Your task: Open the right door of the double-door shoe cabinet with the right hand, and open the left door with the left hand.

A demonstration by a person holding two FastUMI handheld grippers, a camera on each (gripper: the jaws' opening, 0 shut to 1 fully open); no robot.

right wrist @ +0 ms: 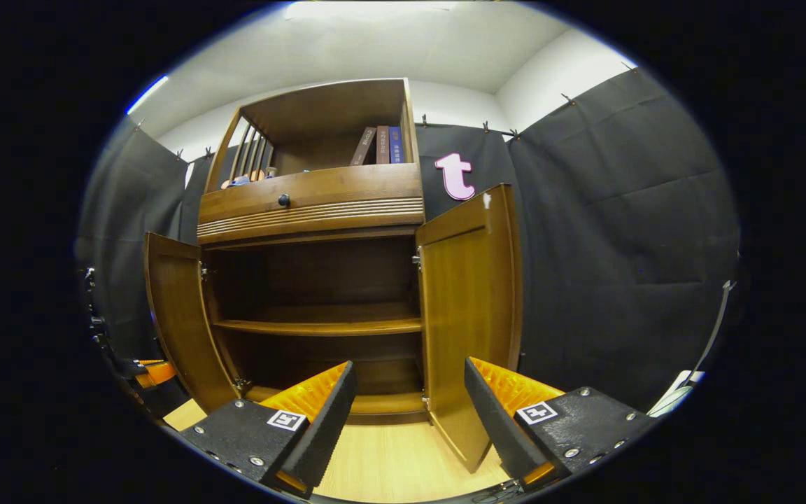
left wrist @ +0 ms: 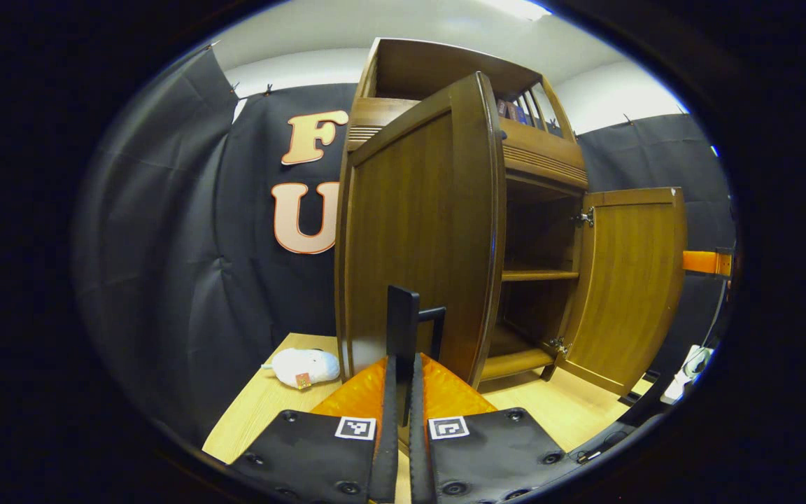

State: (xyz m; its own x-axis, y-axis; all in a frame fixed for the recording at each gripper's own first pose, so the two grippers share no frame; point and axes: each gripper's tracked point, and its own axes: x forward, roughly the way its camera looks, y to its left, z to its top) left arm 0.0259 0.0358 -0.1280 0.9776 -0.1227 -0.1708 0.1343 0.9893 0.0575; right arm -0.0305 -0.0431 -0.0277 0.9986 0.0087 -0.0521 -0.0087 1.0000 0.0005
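Already both doors stand swung out, so the opening itself looks done; what seems left to you is letting go of the left door's handle (left wrist: 433, 329) and backing that hand away.

Your left gripper (left wrist: 403, 357) has its fingers pinched nearly together around the slim dark bar handle on the left door (left wrist: 417, 231), which fills the middle of the left gripper view, swung well out with its rounded edge toward you. Your right gripper (right wrist: 403, 413) has its fingers spread wide and holds nothing; the lower edge of the right door (right wrist: 469, 301) sits between them, apart from both, hinged back against the black cloth wall.

The cabinet (right wrist: 312, 203) is brown wood with a visible vertical grain and a slight sheen. The doors are flat panels with softly rounded edges, hung on small metal hinges. Inside, a shelf (right wrist: 319, 325) crosses the dark cavity. Above, a ribbed band runs under a drawer with a round dark knob (right wrist: 283, 200), and a few books (right wrist: 378, 145) lean in the open top. It stands on a pale wood-grain floor (right wrist: 389, 462), where a soft white plush toy (left wrist: 303, 367) lies left of the cabinet
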